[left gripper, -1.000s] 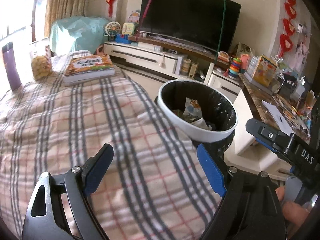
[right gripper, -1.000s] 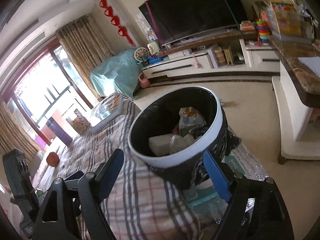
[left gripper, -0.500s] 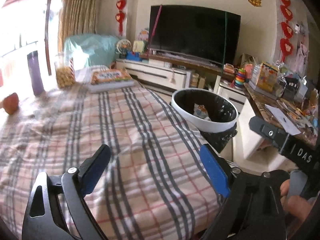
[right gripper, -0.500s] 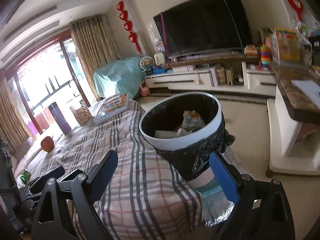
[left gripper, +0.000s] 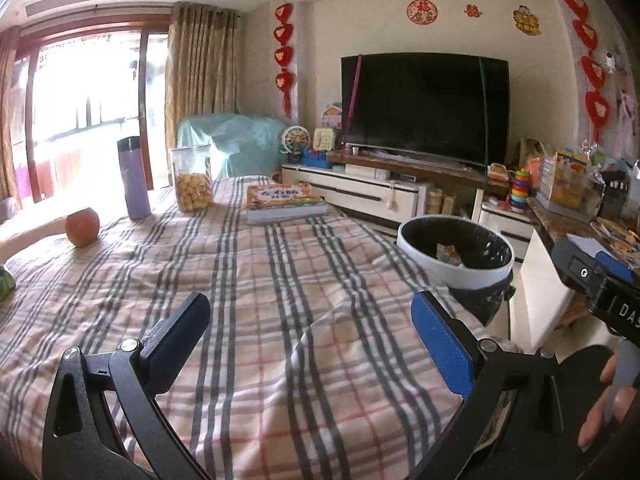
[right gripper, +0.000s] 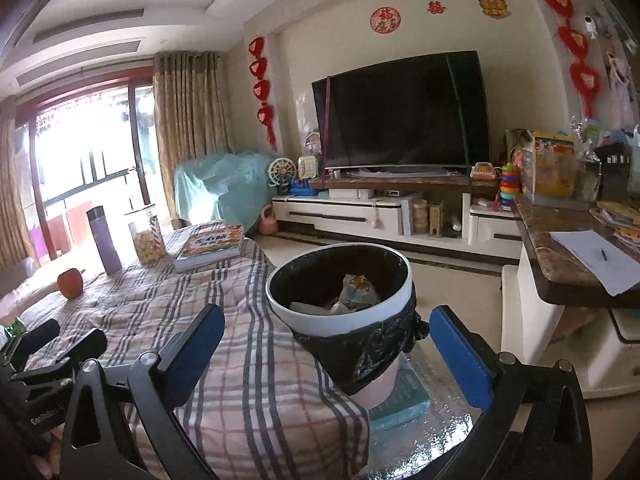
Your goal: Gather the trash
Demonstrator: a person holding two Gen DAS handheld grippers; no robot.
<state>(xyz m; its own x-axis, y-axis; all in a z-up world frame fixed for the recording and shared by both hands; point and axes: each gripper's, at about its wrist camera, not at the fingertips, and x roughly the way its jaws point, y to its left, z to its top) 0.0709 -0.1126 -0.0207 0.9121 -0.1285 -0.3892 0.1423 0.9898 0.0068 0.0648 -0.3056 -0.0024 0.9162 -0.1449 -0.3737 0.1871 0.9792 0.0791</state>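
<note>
We are holding the left gripper (left gripper: 312, 336) and right gripper (right gripper: 326, 344) over the plaid tabletop (left gripper: 280, 280), jaws opening with nothing between them; collected trash (right gripper: 356, 292) is lying in the lined bin (right gripper: 340, 324) parked beside it.

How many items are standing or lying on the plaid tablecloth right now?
4 clearly: apple far left, purple flask behind it, snack jar beside the flask, book at the far end. A green thing at the left edge is cut off.
</note>
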